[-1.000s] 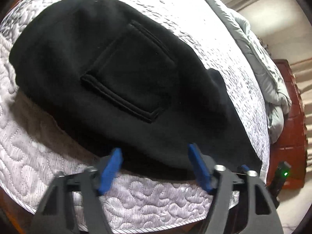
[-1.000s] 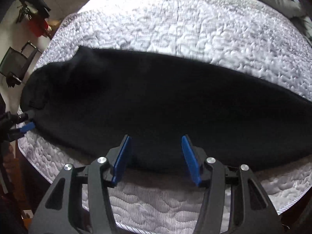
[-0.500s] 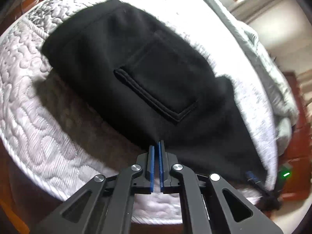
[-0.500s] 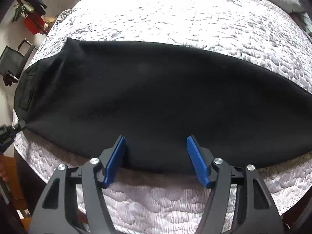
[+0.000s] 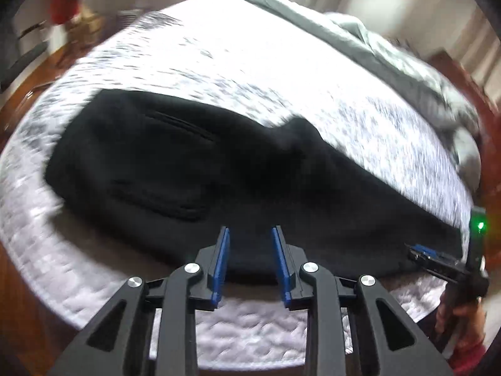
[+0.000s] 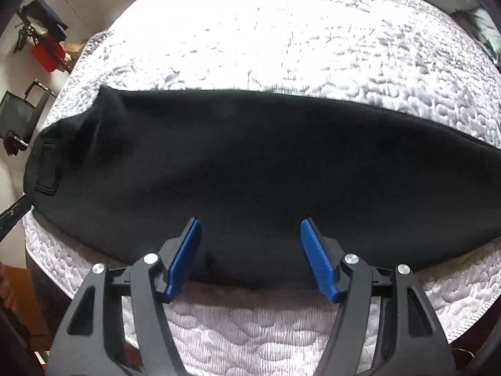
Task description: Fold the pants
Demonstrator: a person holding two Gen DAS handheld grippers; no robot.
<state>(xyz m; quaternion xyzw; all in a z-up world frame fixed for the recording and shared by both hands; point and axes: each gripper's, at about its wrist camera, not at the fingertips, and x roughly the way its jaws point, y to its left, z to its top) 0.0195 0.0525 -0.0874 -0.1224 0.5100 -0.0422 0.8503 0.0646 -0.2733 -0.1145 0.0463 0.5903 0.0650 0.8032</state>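
Lying flat on quilted mattress (image 6: 281,47): black pants (image 6: 250,163), folded lengthwise, near front edge.

Left wrist view, motion-blurred: shows pocket (image 5: 156,169) end of pants, grey duvet (image 5: 391,47) bunched at far right of bed, plus right gripper and holding hand (image 5: 463,319) at lower right. Left gripper (image 5: 250,263) jaws just reopened to a narrow gap, nothing pinched, blue pads over front pants edge. Right wrist view, sharp: shows full leg length running left to right, chair (image 6: 22,116) and red box (image 6: 47,53) at far left. Right gripper (image 6: 250,257) jaws spread wide, straddling front pants edge, cloth not pressed. No containers visible holding anything.
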